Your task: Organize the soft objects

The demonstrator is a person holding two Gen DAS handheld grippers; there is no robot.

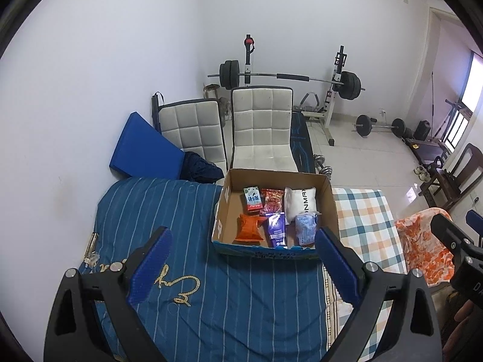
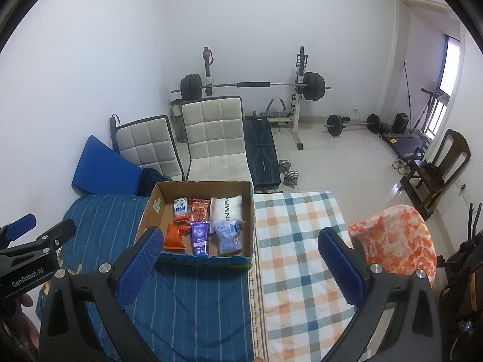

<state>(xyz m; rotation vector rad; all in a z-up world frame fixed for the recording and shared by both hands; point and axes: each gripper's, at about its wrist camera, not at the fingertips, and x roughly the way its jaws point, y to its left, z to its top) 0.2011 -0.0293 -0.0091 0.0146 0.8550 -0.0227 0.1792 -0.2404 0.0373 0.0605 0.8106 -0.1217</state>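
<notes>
From the left wrist view, our left gripper (image 1: 243, 242) is spread wide with nothing between its blue pads, hanging over the blue striped bedspread (image 1: 187, 286). Straight ahead of it, just past the fingertips, sits the cardboard box (image 1: 327, 202) with the soft stuff packed in: an orange pouch (image 1: 249, 227) nearest on the left, a purple tube (image 1: 276, 229) next to it, a pale blue bag (image 1: 305, 229) right by our right-hand fingertip, and behind those a small green-and-red packet (image 1: 253, 200), a red snack bag (image 1: 272, 202) and a white pillow pack (image 1: 300, 205). Nothing blocks the way to the box from here. Beyond it are two white padded chairs (image 1: 262, 126), and a barbell rack (image 1: 289, 77) stands against the far wall. Off to the right, the checked sheet (image 1: 362, 220) and an orange-white blanket (image 1: 422, 241), with the other gripper poking in at the right edge.

From the right wrist view, our right gripper (image 2: 238, 241) is also wide open and holding nothing. The cardboard box (image 2: 151, 211) is ahead and to the left here, its near-left corner tucked behind our left-hand finger. Same items inside. Under the gripper it's mostly checked sheet (image 2: 302, 241), and the orange-white blanket (image 2: 401, 241) is just past the right-hand finger. A weight bench (image 2: 261, 157) and dumbbells (image 2: 288, 172) sit on the floor beyond the bed. The left gripper (image 2: 39, 229) shows at the far left.
</notes>
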